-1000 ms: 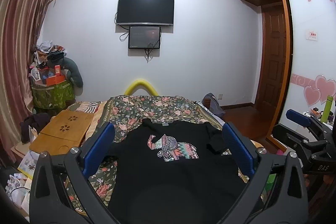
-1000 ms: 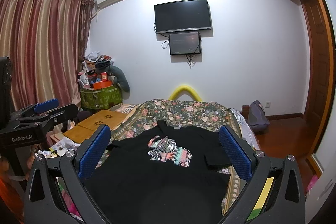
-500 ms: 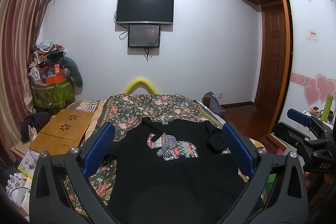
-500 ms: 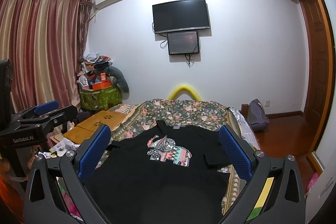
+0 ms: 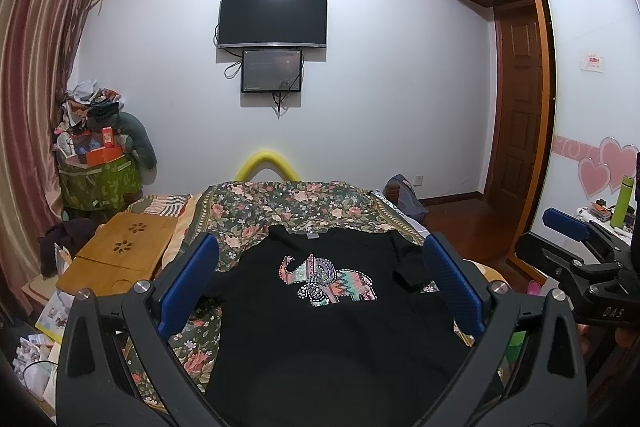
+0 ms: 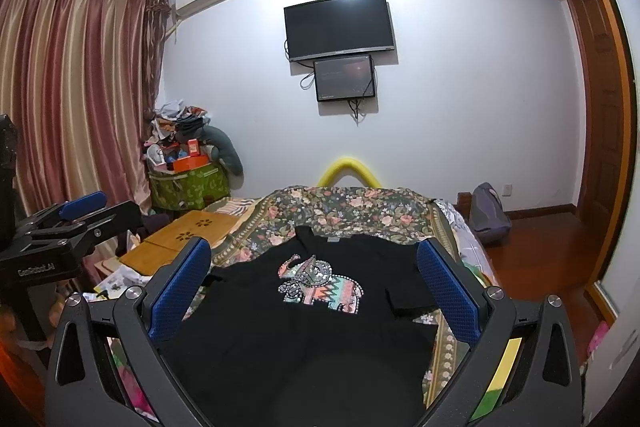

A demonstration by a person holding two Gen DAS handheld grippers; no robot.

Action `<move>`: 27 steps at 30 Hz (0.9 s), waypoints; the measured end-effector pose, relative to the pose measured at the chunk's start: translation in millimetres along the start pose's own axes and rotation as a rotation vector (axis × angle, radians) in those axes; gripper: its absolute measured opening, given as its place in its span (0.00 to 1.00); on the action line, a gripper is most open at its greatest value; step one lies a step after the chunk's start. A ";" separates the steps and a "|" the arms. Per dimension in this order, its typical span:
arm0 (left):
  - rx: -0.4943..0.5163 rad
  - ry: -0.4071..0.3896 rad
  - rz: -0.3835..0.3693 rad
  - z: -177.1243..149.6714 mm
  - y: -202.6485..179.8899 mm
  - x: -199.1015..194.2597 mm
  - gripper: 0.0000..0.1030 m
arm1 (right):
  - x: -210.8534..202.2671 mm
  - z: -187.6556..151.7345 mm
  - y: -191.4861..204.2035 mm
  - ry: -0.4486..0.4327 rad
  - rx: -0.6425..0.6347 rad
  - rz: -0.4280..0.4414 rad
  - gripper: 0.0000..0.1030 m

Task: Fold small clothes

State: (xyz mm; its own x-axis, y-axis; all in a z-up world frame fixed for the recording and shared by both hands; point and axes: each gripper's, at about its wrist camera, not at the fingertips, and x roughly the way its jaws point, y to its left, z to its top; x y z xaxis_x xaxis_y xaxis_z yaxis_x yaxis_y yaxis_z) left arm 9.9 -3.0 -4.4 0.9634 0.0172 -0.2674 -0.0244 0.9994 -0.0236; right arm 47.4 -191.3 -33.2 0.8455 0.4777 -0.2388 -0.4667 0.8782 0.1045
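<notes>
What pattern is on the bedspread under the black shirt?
A floral print: pink roses on a dark green bedspread, clearest in the right wrist view beyond the shirt.

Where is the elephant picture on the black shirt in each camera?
Left wrist view: the elephant is just below the middle of the picture, on the shirt, between the open left gripper's blue fingers.
Right wrist view: the elephant is again low in the middle, between the open right gripper's fingers.
Shared landmark: the TV on the wall, above the elephant in both.
</notes>
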 end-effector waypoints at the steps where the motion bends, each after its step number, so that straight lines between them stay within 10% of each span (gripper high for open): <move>1: 0.001 0.000 -0.001 0.5 -0.6 -0.3 1.00 | 0.5 0.2 0.8 0.001 0.000 0.000 0.99; 27: -0.021 0.017 -0.012 3.2 3.7 9.2 1.00 | 8.8 -3.2 -3.2 0.018 0.005 -0.008 0.99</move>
State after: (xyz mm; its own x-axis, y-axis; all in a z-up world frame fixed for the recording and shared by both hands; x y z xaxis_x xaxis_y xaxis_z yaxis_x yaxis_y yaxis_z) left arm 19.5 1.0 -3.9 0.9591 0.0047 -0.2830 -0.0187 0.9987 -0.0468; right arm 55.6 -189.9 -38.7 0.8444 0.4698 -0.2575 -0.4581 0.8823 0.1077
